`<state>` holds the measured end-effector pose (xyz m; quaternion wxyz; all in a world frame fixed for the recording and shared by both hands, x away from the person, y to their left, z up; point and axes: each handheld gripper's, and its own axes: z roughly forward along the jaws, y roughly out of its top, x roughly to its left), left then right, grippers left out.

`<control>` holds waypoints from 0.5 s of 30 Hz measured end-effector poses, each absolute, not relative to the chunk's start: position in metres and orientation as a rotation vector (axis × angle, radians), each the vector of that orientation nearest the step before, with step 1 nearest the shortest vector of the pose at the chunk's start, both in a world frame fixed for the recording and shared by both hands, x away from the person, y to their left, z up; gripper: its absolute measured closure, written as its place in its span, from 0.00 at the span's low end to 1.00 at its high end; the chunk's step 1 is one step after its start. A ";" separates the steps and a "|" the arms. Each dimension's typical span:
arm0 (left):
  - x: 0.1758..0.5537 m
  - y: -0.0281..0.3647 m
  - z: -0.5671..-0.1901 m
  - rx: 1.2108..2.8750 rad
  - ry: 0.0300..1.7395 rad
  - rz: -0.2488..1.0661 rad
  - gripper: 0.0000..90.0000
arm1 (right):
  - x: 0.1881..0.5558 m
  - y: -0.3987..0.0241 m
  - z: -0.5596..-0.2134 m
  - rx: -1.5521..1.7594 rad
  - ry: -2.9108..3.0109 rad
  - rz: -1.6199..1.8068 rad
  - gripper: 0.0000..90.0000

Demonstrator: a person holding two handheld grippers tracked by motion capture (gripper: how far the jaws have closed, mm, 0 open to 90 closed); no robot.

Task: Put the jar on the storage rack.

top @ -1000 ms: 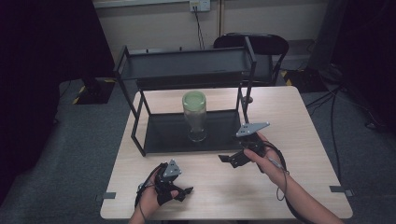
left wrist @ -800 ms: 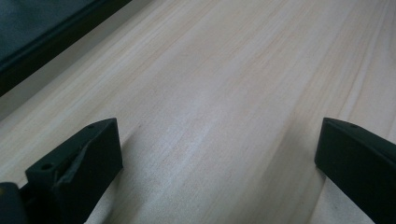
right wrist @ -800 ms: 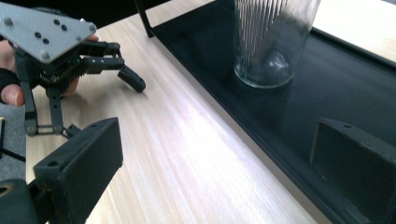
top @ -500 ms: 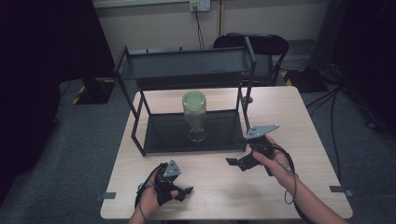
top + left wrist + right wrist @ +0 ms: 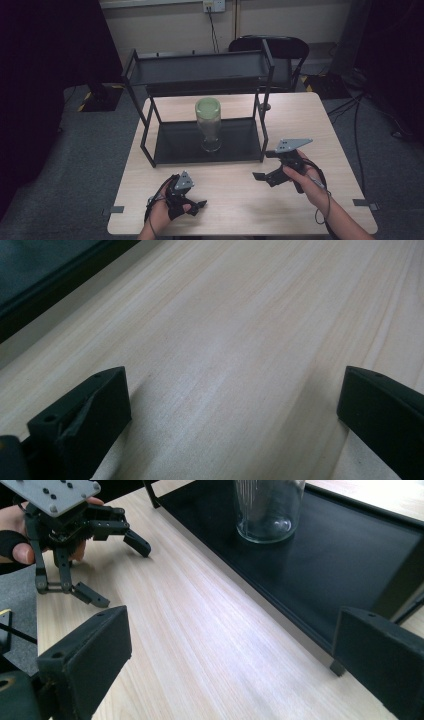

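On the wooden table (image 5: 235, 200), the jar (image 5: 208, 124) stands upright on the rack's (image 5: 165, 145) bottom shelf, untouched. Your right claw (image 5: 262, 176) is spread and empty, near the rack's front; your left claw (image 5: 196, 206) rests spread by the table's edge. The grasp is all left to do.

Black left gripper (image 5: 192, 207) and right gripper (image 5: 262, 177), each topped by 1 grey perforated plate.

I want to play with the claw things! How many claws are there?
2. The left gripper rests near the table's front edge, jaws open. The right gripper is held above the table in front of the black rack, jaws open too. Nothing suggests another is hidden.
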<state>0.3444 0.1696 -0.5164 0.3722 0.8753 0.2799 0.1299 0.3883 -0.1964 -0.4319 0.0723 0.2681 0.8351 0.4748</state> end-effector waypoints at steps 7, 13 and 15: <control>0.344 0.170 -0.516 2.243 0.717 0.333 0.00 | 0.385 -0.210 -0.439 0.815 2.505 1.404 0.02; 0.344 0.170 -0.516 2.243 0.717 0.333 0.00 | 0.382 -0.219 -0.445 0.837 2.496 1.385 0.02; 0.344 0.170 -0.516 2.244 0.717 0.333 0.00 | 0.382 -0.221 -0.447 0.838 2.498 1.373 0.02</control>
